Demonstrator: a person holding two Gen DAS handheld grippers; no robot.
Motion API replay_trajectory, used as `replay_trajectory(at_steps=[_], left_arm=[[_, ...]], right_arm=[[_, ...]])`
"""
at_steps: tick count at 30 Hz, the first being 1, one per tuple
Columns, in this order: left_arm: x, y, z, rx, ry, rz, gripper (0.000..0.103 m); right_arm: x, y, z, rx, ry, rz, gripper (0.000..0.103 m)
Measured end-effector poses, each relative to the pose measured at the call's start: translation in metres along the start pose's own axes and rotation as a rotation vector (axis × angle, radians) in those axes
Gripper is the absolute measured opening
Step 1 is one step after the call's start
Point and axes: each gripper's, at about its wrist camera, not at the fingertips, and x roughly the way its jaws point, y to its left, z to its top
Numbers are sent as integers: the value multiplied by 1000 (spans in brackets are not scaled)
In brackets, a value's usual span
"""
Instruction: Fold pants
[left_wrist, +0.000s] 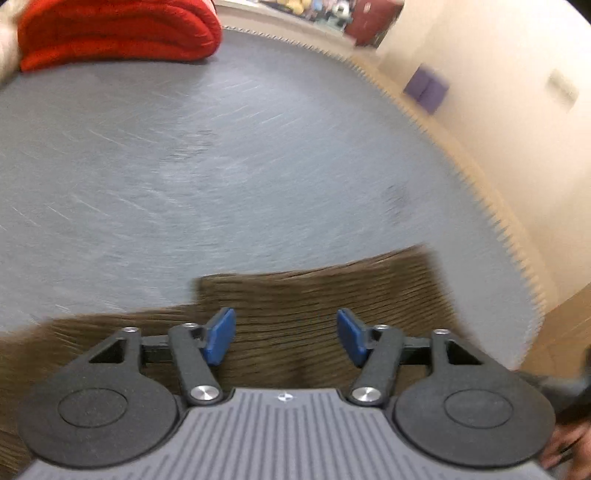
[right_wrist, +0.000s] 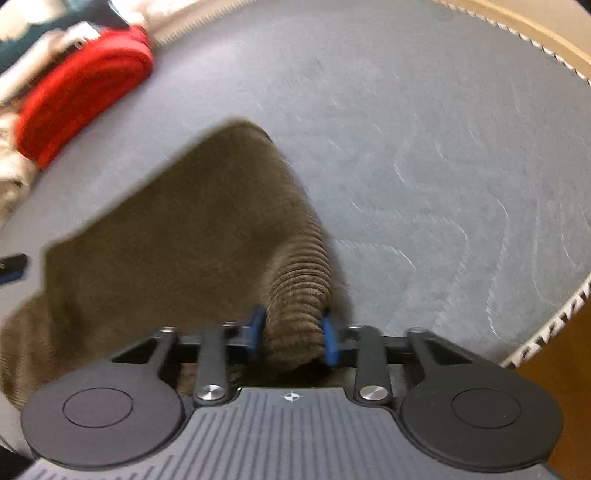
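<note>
Brown corduroy pants lie on a grey mat, filling the lower part of the left wrist view. Above the cloth hovers my left gripper, open, its blue pads apart with nothing between them. In the right wrist view the same pants spread to the left, and a bunched ridge of corduroy rises toward the camera. My right gripper is shut on that ridge, a blue pad pressed against each side of the fold.
A folded red cloth sits at the mat's far left corner, seen also as the red cloth beside pale laundry. The mat's toothed edge borders a beige floor. A hand shows at the lower right.
</note>
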Motion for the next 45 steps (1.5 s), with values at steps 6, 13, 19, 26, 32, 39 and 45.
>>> replay_trajectory(at_steps=[6,13,19,26,32,39,45], left_arm=[[-18,-22,-1,-35,-28,-268,91],[-4,-40,-11,3,48,-271,91],[5,-10,-11,-71,132,-69,22],[-47,25,-1,51,86,79,20],[-120,101,-4,47,67,222,21],[-152,207,-23,-226,58,435,64],[-164,225,-33,-295,36,416,67]], right_arm=[[-53,97,-35,-564,-270,182,25],[-69,152,-75,-848,-300,435,25],[-65,163,-73,-867,-258,483,25],[-70,165,-28,-568,15,845,48],[-52,171,-4,-394,-2,775,51],[8,208,-27,-424,170,489,61],[52,241,-46,-395,290,378,67]])
